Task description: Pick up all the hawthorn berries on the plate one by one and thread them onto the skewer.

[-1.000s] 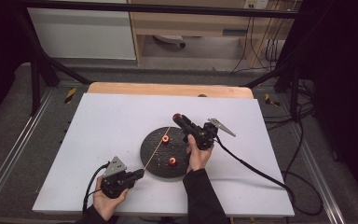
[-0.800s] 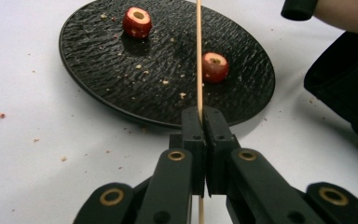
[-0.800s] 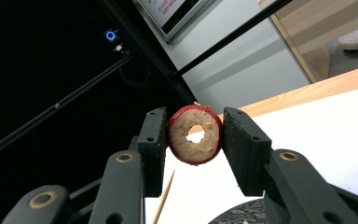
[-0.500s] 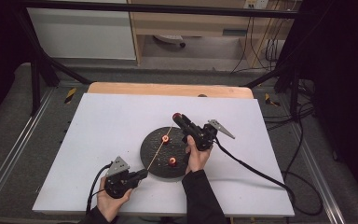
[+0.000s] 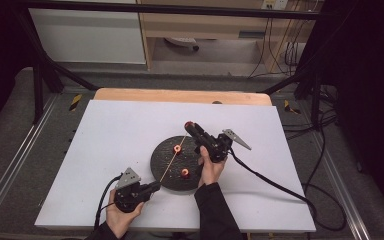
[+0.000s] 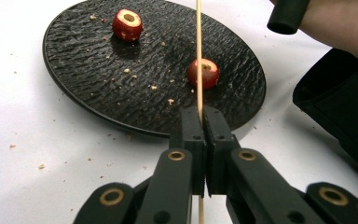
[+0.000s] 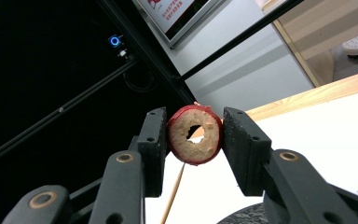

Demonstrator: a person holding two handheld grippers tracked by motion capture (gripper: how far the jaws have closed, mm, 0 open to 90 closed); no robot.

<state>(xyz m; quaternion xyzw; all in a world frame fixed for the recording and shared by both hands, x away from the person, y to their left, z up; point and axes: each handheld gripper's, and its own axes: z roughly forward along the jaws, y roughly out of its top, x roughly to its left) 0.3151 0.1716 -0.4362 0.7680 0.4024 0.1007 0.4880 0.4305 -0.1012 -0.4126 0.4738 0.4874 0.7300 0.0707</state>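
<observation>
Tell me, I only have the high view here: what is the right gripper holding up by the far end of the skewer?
Observer: The right gripper is shut on a red fruit slice, a ring with a hole through its pale middle.
Operator: Is the skewer through that hole yet?
Observer: No. In the right gripper view the skewer tip sits just behind and below the slice, not through it.
Operator: And the left gripper, does it really have the skewer?
Observer: Yes. The left gripper has its jaws shut on the skewer, which runs up between them.
Operator: Anything else on the plate?
Observer: Crumbs are scattered over the black plate around two more slices.
</observation>
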